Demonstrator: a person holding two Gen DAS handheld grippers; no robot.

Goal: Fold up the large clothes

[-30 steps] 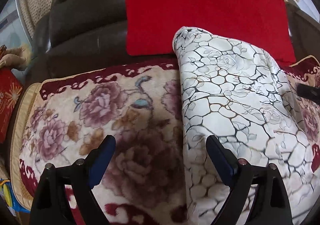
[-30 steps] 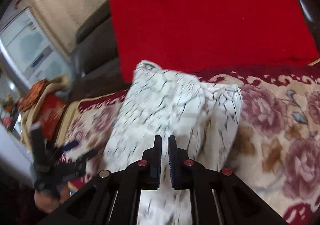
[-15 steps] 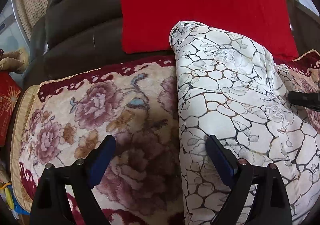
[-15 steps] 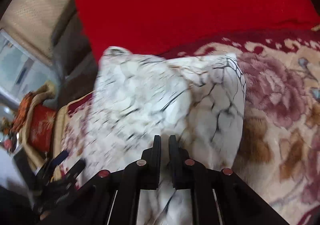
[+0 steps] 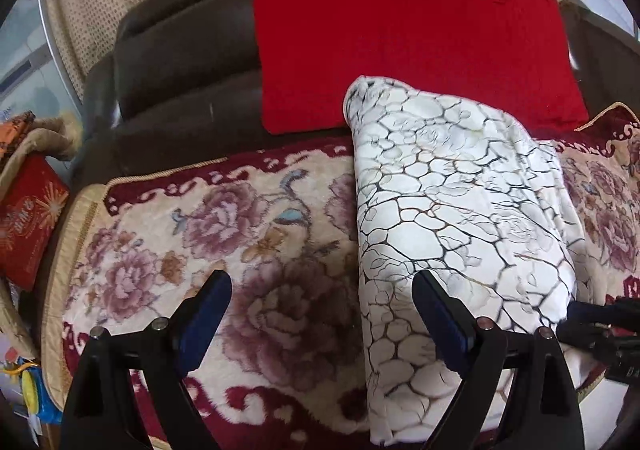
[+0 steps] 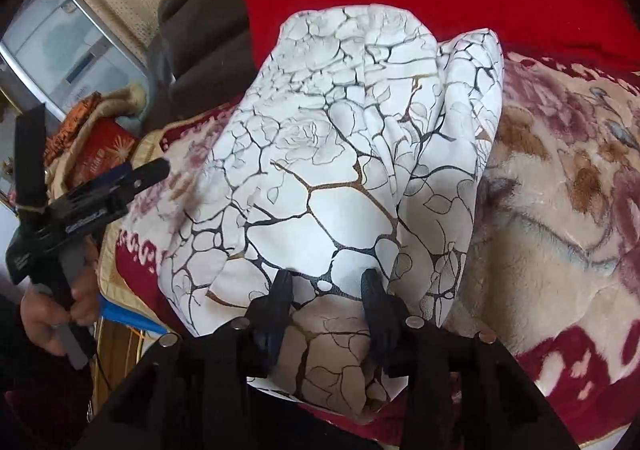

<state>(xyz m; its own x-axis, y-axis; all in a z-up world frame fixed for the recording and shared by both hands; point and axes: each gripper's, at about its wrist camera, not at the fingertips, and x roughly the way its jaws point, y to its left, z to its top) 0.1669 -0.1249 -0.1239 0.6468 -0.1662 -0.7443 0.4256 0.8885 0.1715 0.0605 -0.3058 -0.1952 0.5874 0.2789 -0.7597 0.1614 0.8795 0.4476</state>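
Cloth (image 6: 328, 170), white with a crackle print, lies folded into a long strip on the floral blanket (image 5: 224, 234) over the sofa seat. Long axis runs from the front edge back toward the red cushion (image 5: 404, 34).

Right hand-held gripper (image 6: 326, 282): jaws have just been opening, now at a middling gap, near end of the strip between and under them, pads no longer pinching. It is the nearer one, sitting right at the strip's near end.

Left hand-held gripper (image 5: 322, 298): jaws wide, nothing held. Its right finger overlaps the strip's left edge, left finger over bare blanket. Cloth lies ahead and to its right.

Left view shows the strip's full length and clean left edge. Right view alone shows the loose layered flap on the right side, plus the person's hand (image 6: 52, 314) on the left tool's handle.

Likely next: regrasp the near end, fold along the long axis toward the cushion.
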